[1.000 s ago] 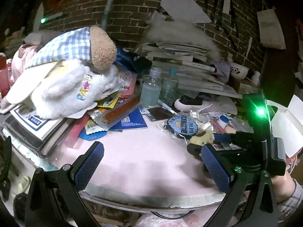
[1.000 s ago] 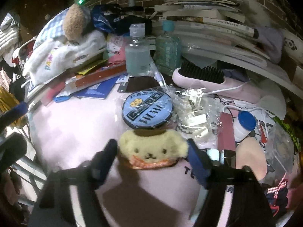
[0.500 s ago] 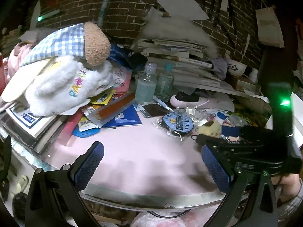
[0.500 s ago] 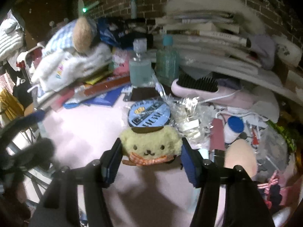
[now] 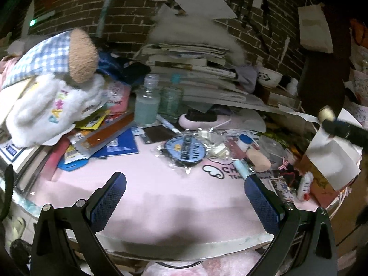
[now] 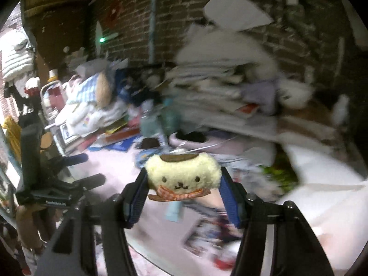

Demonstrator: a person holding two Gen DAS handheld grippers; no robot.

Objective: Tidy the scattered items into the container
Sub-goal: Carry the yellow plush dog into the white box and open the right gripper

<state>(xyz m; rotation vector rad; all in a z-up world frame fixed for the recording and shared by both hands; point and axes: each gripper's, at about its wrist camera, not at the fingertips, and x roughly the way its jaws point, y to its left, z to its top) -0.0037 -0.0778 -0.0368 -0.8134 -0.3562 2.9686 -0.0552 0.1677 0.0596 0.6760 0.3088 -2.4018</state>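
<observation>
From the left wrist view, my left tool (image 5: 184, 197) hangs over the near edge of the bench (image 5: 161, 207), its blue pads spread wide with nothing between them. The pink mat on the bench carries black lettering I can only partly read, starting "CH" (image 5: 226, 170) beside a drawn wing. A white fluffy pouch (image 5: 50, 112) at the left shows coloured letters, "PA" and then more that I cannot make out. A pink pack (image 5: 117, 96) behind it ends in "ex". The round blue badge (image 5: 184, 148) in its clear wrapper has print too small to read. Two clear bottles (image 5: 147, 105) stand side by side; the left one holds pale blue liquid, the right one looks greenish. A white bowl with a panda face (image 5: 269, 77) sits on the pile at the back; I cannot see inside it. At the far right edge, my right tool (image 5: 340, 127) is raised off the bench, with a bit of yellow plush at its tip.

From the right wrist view, which is blurred, my right tool (image 6: 184, 184) is clamped on the yellow plush dog face (image 6: 184, 172), brown beret on top and orange checked bow below, carried clear above the bench. My left tool (image 6: 76, 170) shows at the left.
</observation>
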